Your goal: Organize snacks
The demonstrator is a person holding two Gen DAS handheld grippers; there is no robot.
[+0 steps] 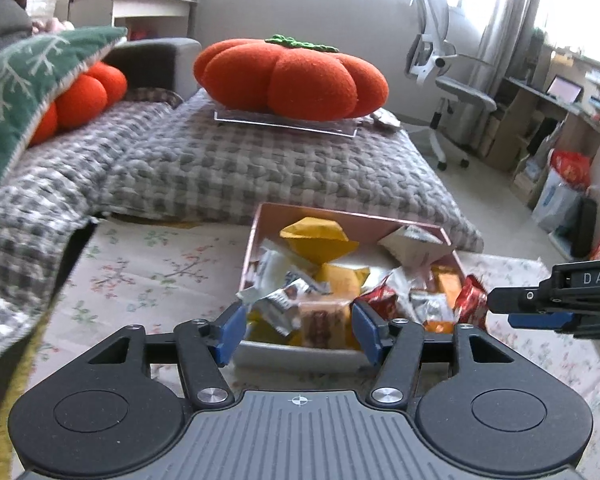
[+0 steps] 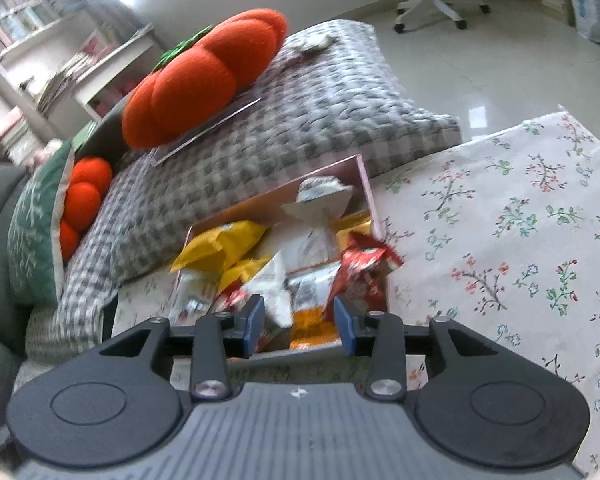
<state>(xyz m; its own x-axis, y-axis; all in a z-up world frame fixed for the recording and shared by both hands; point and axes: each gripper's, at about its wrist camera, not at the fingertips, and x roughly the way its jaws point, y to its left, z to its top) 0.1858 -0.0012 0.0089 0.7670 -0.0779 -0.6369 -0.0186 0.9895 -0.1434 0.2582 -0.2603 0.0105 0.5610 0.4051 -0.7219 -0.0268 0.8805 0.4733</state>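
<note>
**Snack box filled, both grippers released above it**

Where the grey-and-white checked quilted blanket ends, a floral-print cotton cloth begins, and on it sits the landmark: a shallow pink rectangular cardboard box. Behind the box, on the blanket, a plush orange pumpkin-shaped cushion rests on a clear acrylic sheet. Inside the box lie crinkled snack packets: a puffy yellow foil bag at the back, a white pillow-shaped packet beside it, glossy red wrappers at the box's near right. Over the box's near edge the left gripper hangs with blue pads apart, gripping nothing. At the same edge, the right gripper is likewise released, pads clear of the packets.
</note>
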